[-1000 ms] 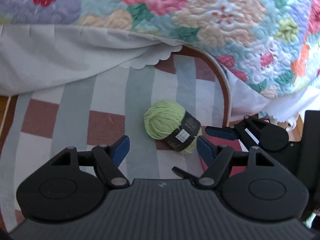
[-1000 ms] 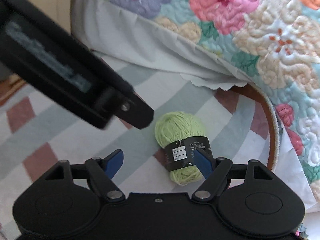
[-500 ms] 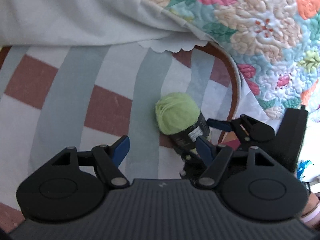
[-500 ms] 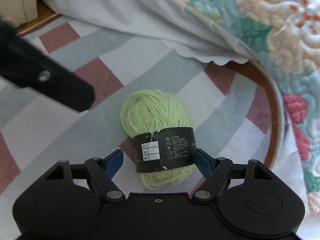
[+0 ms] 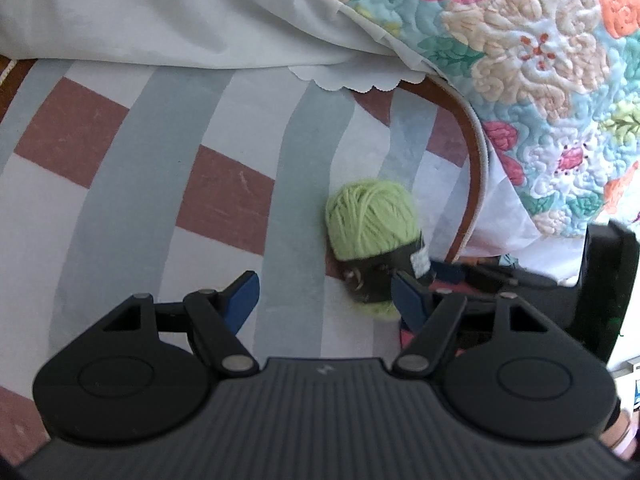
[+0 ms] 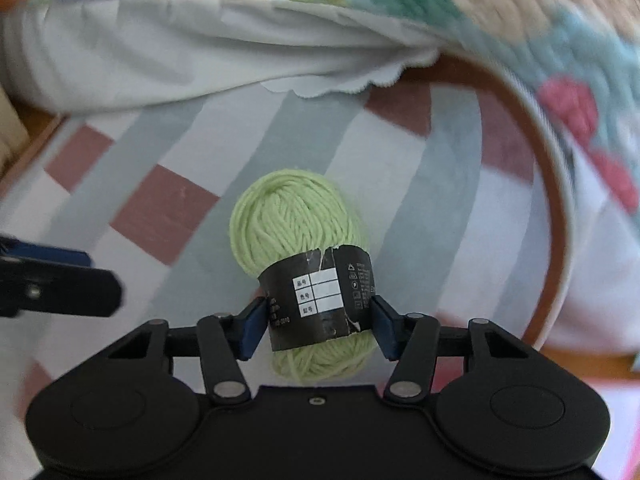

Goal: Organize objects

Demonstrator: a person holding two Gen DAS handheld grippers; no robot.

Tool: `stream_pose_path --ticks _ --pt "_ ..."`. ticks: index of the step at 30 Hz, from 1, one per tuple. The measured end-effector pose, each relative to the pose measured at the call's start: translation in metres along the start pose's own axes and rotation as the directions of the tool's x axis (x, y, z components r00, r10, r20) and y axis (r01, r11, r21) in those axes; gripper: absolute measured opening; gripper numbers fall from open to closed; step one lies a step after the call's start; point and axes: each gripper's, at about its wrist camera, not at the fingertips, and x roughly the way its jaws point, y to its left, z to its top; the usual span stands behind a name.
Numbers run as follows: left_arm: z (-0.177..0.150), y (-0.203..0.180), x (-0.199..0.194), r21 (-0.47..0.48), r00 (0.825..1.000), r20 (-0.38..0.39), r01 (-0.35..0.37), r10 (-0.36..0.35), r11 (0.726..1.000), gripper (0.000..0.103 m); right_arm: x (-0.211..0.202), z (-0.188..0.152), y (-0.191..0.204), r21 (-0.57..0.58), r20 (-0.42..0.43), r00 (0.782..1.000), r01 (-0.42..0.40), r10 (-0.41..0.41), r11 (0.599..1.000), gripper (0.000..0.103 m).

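One skein of green yarn (image 6: 298, 232) with a black paper band (image 6: 320, 300) lies on the striped rug (image 5: 132, 184), near its curved edge by the floral quilt (image 5: 540, 60). Right gripper (image 6: 319, 324): jaws closing, pads against the band. Left gripper (image 5: 326, 294): jaws apart, empty, beside the skein.

— Soft, fuzzy green yarn (image 6: 294, 220), wrapped in a torn matt black paper band (image 6: 320, 300).
— Flat woven rug (image 5: 140, 184), dull striped pile. Puffy stitched cotton quilt (image 5: 540, 60); smooth white sheet (image 5: 140, 8). Matt black plastic gripper body (image 6: 316, 432).
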Motion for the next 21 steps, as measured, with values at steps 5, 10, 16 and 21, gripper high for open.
stream_pose_path --ticks 5,10,16,21 --pt "-0.001 0.001 -0.004 -0.023 1.0 0.008 0.025 -0.025 0.999 0.071 -0.007 -0.016 -0.004 0.144 -0.006 0.985 -0.17 0.173 0.975 0.06" --pt "-0.01 0.004 -0.007 -0.011 1.0 -0.008 0.018 -0.018 1.0 0.071 -0.014 -0.033 0.01 0.187 -0.001 0.961 -0.272 0.277 0.944 0.06" --pt "-0.026 0.014 -0.027 -0.041 0.998 -0.057 -0.021 0.019 0.999 0.071 -0.015 -0.055 0.028 0.267 -0.04 0.897 -0.414 0.439 0.87 0.061" --pt "-0.039 0.0 -0.04 0.103 0.988 -0.067 -0.131 0.138 0.986 0.072 -0.026 -0.073 0.054 0.198 -0.059 0.884 -0.444 0.463 0.874 0.065"
